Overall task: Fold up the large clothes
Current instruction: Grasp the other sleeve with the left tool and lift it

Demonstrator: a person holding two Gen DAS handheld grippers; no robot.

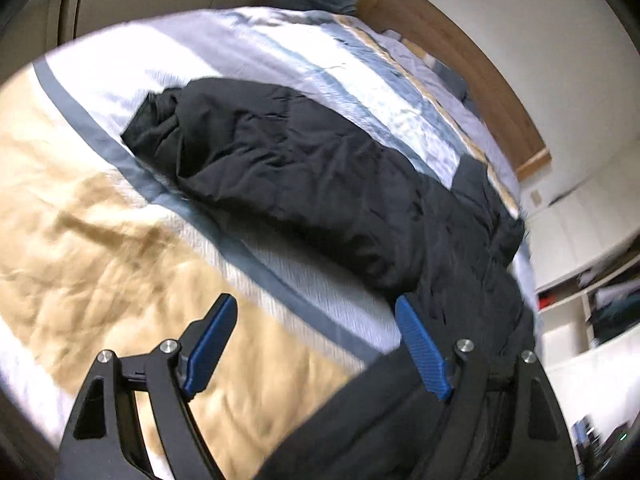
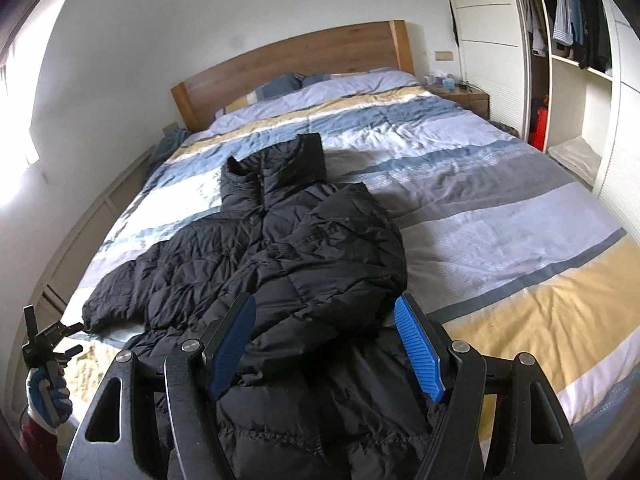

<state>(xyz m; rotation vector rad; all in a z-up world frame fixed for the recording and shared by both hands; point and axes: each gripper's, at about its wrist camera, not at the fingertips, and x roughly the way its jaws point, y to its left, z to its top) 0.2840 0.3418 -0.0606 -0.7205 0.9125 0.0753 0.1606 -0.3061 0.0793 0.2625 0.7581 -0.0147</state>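
right of jacket (image 2: pixel 280 248), bedspread (image 2: pixel 500 220) bare.

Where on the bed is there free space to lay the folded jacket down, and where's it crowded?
Free: the striped bedspread between the black jacket and the wardrobe side, and the band between the jacket's collar and the pillows. Crowded: the middle and near edge, where the jacket sprawls under the right gripper.
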